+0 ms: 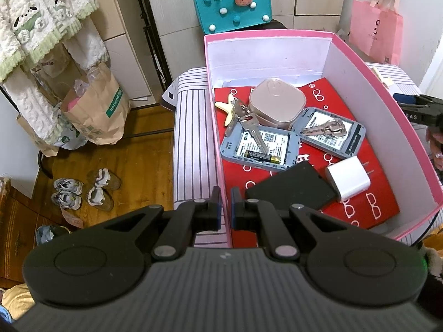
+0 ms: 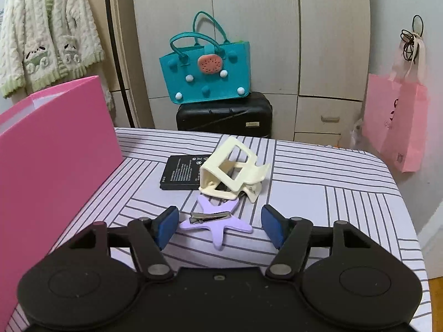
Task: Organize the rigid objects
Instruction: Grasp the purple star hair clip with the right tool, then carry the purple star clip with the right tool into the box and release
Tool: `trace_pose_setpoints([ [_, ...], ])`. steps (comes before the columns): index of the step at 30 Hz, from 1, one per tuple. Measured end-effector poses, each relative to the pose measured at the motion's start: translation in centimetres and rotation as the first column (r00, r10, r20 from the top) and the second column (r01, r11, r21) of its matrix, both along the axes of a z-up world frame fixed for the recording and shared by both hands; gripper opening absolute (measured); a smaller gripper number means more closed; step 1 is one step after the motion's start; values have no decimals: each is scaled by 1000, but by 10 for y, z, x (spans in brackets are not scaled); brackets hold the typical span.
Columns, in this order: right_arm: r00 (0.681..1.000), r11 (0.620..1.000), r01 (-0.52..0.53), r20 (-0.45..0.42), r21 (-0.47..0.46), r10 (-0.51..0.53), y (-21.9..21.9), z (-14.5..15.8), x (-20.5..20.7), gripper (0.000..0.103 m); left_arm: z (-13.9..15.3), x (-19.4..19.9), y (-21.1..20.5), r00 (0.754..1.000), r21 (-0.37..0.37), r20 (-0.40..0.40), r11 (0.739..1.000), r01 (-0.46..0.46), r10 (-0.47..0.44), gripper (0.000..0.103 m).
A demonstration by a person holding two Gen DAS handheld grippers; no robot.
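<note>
Right wrist view: right claw (image 2: 220, 225) half open astride purple star-shaped plastic hair clip (image 2: 214, 220) on striped bench (image 2: 318, 182), not yet pinching; left claw (image 1: 225, 207) clamped shut on pink cardboard box (image 1: 277, 33) wall, probably steadying it.

Pink box (image 1: 387, 127) with white inner walls and a red, white-patterned floor. Beside the box, a white cloth (image 2: 318, 171) with dark stripes, bearing a lilac star clip (image 2: 218, 221), cream claw clip (image 2: 229, 166) and black battery (image 2: 180, 173).

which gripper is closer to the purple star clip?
Right. The right gripper has its jaws open either side of the purple star clip; the left gripper is shut on the pink box wall.
</note>
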State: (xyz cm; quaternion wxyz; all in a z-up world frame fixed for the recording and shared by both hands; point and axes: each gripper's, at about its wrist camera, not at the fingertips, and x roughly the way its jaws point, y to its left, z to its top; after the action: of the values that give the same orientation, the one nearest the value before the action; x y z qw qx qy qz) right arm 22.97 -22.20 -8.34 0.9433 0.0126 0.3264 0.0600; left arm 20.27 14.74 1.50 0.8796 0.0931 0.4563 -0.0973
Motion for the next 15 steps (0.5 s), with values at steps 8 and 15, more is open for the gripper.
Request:
trace_pose_setpoints([
  [8,999,1000,-3,-34,12,3,-3,8,-13,58,0,2,1,1000,-1,-1,1000,3,-3,6],
  [15,998,989,-60,-28,134,65,-1,34,-33,58,0,3,2,1000,-16,-2,1000,4,-4,6],
])
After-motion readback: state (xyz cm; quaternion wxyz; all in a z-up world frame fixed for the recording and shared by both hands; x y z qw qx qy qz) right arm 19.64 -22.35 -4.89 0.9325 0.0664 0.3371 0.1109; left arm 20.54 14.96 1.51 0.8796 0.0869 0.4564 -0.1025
